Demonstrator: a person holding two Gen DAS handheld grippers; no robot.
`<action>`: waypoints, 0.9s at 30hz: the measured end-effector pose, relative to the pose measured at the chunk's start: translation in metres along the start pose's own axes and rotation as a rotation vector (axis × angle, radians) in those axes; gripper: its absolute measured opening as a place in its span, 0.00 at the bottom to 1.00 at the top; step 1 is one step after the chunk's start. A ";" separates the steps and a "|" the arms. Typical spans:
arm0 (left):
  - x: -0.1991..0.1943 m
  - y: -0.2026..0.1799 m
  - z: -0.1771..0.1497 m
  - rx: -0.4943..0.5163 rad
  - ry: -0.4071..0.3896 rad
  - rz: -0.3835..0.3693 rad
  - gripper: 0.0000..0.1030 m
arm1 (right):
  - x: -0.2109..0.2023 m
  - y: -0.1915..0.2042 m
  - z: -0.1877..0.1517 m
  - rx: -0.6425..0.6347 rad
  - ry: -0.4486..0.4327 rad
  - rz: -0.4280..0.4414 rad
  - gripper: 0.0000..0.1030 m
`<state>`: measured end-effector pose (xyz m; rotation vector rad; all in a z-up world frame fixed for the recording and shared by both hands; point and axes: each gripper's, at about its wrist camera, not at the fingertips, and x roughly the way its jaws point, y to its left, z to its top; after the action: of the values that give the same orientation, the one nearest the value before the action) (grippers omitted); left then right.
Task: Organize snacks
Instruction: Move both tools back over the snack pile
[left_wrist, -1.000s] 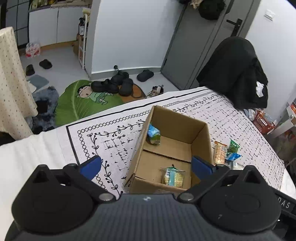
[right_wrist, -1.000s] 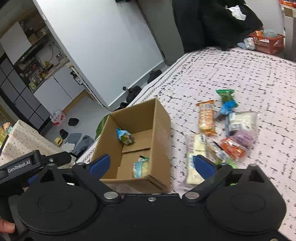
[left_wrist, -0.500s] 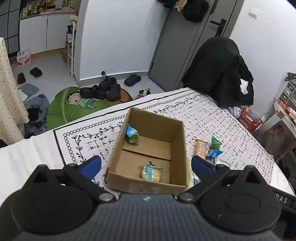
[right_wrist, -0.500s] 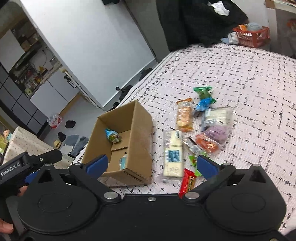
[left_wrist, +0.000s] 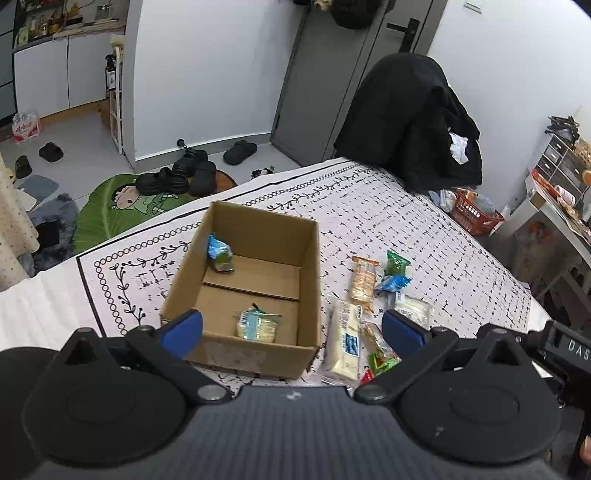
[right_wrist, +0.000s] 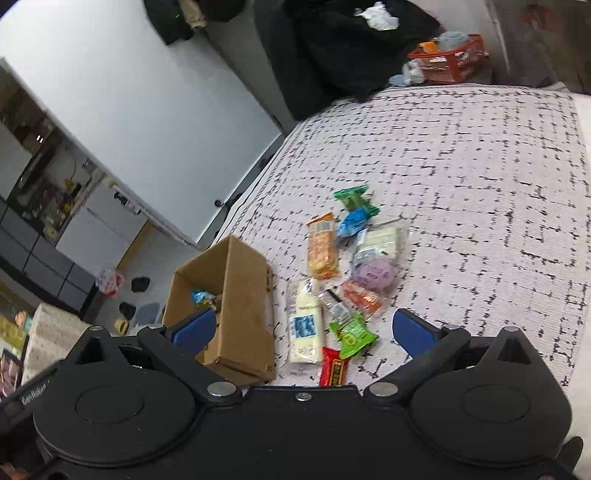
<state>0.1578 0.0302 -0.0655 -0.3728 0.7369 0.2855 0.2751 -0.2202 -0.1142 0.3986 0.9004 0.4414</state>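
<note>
Inside box (left_wrist: 258, 236): two snacks (left_wrist: 256, 325)
Beside box: about nine snacks (right_wrist: 321, 251)
Left gripper (left_wrist: 291, 330): fingers apart, empty
Right gripper (right_wrist: 303, 330): fingers apart, empty

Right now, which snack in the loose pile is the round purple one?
The purple round snack in a clear wrapper, mid-pile beside the orange packet; the other snacks are flat bars or crinkled packets.

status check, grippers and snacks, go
Left gripper open, empty. Right gripper open, empty. Two snacks in cardboard box, snack pile beside it. Nothing blocking.
</note>
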 end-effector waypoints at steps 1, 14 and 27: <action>0.001 -0.003 -0.001 0.000 0.000 0.004 1.00 | -0.001 -0.003 0.001 0.007 -0.003 -0.002 1.00; 0.022 -0.029 -0.022 -0.026 0.041 -0.012 0.98 | 0.007 -0.033 0.001 0.152 0.002 0.031 1.00; 0.059 -0.048 -0.046 -0.052 0.111 -0.031 0.83 | 0.027 -0.047 -0.006 0.223 0.029 -0.012 1.00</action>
<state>0.1904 -0.0255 -0.1265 -0.4524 0.8331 0.2562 0.2942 -0.2447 -0.1593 0.5915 0.9838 0.3369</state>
